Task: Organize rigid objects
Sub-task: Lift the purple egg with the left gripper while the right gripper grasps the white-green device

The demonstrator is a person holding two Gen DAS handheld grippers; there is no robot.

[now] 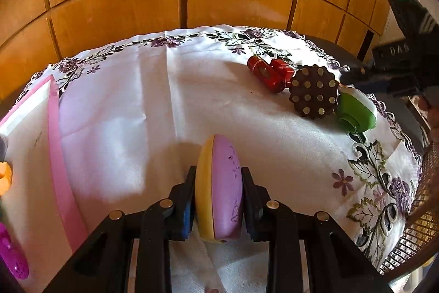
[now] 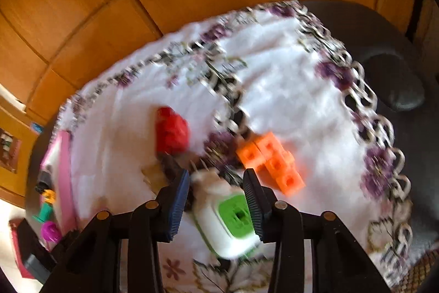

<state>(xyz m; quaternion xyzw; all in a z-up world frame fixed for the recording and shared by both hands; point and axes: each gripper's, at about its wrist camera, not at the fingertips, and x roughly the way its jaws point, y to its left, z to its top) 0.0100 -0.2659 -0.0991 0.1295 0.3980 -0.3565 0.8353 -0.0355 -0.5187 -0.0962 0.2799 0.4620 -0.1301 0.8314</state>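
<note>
While gripped, purple-yellow toy [image 1: 219,191] fills left jaws.

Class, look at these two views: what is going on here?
A person is sorting toys on a tablecloth with two hand-held grippers. The left gripper is shut on a purple-and-yellow disc. The right gripper straddles a green-and-white toy; whether its pads press on it is unclear. A pink tray sits at the left.

1. A white tablecloth [image 1: 170,106] with purple flower embroidery covers the table.
2. Far right lie a red piece [image 1: 270,72], a brown studded disc [image 1: 314,91] and a green-white object [image 1: 356,110].
3. A pink tray [image 1: 59,155] sits left.
4. Orange blocks [image 2: 271,161] lie right.
</note>
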